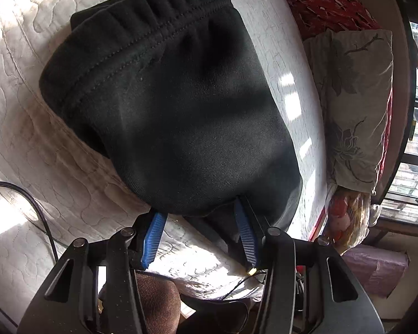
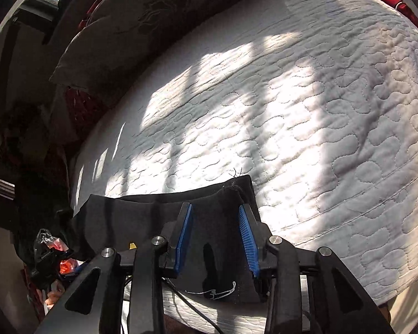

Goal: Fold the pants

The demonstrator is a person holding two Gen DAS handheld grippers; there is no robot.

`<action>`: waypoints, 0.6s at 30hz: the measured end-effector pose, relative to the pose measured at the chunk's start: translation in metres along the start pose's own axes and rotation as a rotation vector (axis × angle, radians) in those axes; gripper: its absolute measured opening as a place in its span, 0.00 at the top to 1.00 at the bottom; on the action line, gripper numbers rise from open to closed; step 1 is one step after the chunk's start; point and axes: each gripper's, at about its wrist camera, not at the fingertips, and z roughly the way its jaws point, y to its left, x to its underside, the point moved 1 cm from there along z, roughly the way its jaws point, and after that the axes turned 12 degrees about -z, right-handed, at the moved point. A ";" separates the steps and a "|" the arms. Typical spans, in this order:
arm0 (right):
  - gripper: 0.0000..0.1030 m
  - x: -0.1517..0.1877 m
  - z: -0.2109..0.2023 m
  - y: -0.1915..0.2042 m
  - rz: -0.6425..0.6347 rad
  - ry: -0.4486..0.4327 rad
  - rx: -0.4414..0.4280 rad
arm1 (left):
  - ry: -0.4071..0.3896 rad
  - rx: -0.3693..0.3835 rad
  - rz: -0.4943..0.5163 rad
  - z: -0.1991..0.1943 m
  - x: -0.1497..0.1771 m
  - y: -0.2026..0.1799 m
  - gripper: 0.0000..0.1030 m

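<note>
Your left wrist view shows the whole folded bundle of black pants (image 1: 164, 105), waistband at the far end, lying on the white quilted bed (image 1: 28, 144). Your right view shows only a thin dark edge of them. The left hand-held gripper (image 1: 197, 217) stands open at the bundle's near edge. The right hand-held gripper (image 2: 216, 217) is open too, the fabric lying loose between its blue pads (image 2: 248, 239).

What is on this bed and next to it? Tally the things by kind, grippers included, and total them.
Black pants: 1
White quilted bed cover: 1
Floral pillow: 1
Grippers: 2, the left gripper and the right gripper, both with jaws apart over the pants' edge
Total: 5
</note>
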 end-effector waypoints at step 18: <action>0.94 -0.005 -0.016 -0.026 0.045 -0.030 0.004 | 0.006 0.016 -0.009 -0.021 0.016 0.010 0.80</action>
